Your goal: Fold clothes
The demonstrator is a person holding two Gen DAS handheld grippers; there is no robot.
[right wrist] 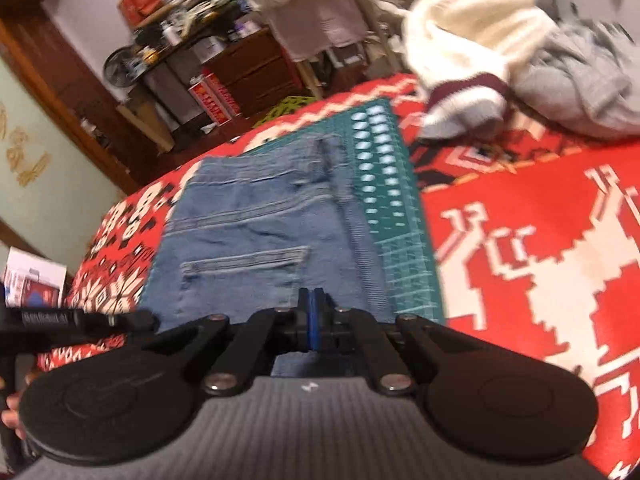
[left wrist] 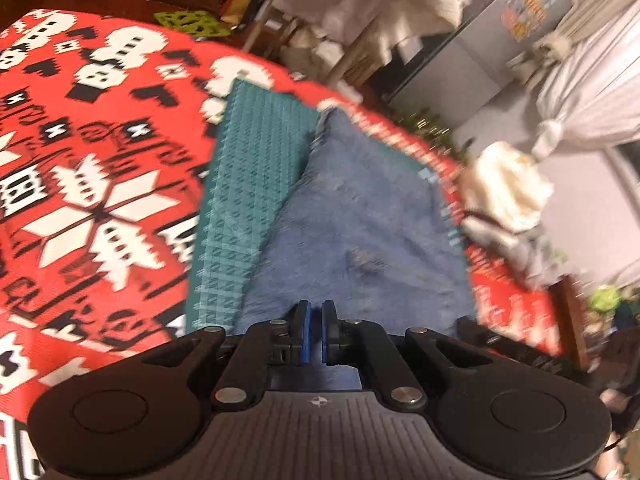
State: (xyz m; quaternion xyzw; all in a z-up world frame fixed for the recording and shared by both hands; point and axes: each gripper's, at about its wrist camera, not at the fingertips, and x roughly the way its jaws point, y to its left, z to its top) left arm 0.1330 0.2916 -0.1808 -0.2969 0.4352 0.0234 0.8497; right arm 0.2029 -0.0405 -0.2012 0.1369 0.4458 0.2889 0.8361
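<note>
Blue jeans (left wrist: 360,220) lie folded on a green cutting mat (left wrist: 248,184) spread over a red patterned blanket (left wrist: 100,160). My left gripper (left wrist: 316,312) sits at the near edge of the denim, its blue pads nearly together with denim showing in the narrow gap. In the right wrist view the jeans (right wrist: 256,216) show seams and a pocket, with the mat (right wrist: 400,216) to their right. My right gripper (right wrist: 313,300) has its pads pressed together at the near edge, and denim runs under its fingers. Both views are motion-blurred.
A cream sweater (right wrist: 472,20) and a grey garment (right wrist: 580,80) are piled at the blanket's far right; the sweater (left wrist: 508,188) also hangs at the edge. A black tool part (right wrist: 60,320) and a hand (right wrist: 8,412) are at the left. Cluttered furniture stands behind.
</note>
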